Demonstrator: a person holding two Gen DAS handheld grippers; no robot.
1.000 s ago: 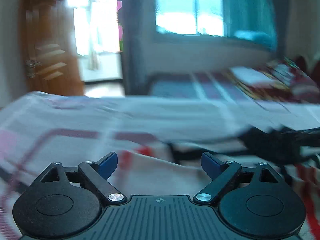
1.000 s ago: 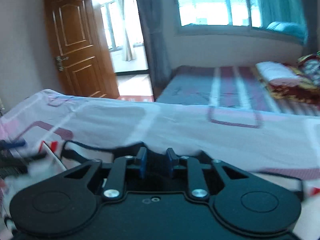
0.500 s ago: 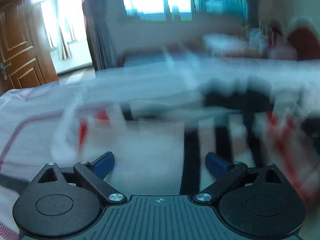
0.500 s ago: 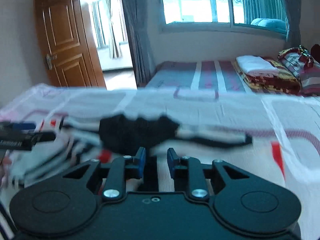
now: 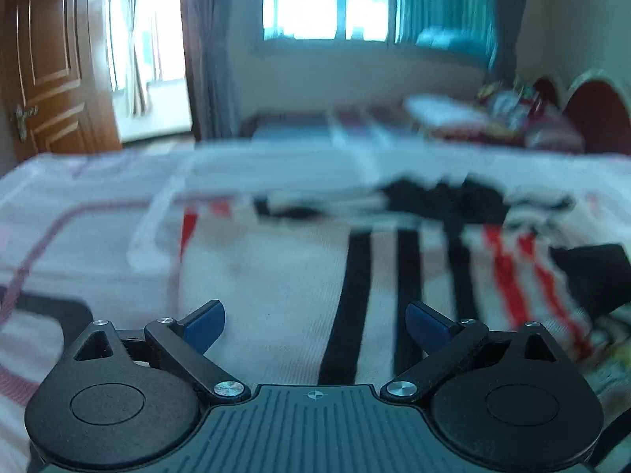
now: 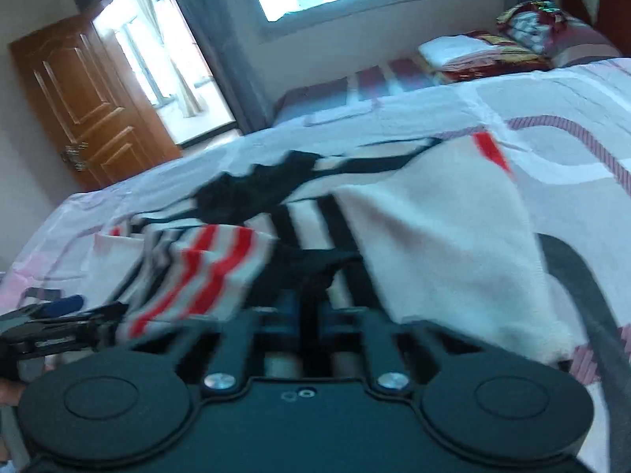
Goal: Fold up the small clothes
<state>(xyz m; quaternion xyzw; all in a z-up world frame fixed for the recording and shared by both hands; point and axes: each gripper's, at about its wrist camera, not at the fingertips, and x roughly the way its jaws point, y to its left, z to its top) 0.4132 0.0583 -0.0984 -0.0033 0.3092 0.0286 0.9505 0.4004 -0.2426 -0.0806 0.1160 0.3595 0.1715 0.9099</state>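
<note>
Garment (image 6: 441,244) newly folded across itself

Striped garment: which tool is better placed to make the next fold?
Right. The right tool is closing with dark fabric of the striped garment between its fingers; the left tool hovers wide open over the cloth, gripping nothing.

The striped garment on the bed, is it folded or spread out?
Partly folded: the striped garment has its red-striped part turned over onto its black-striped middle.
</note>
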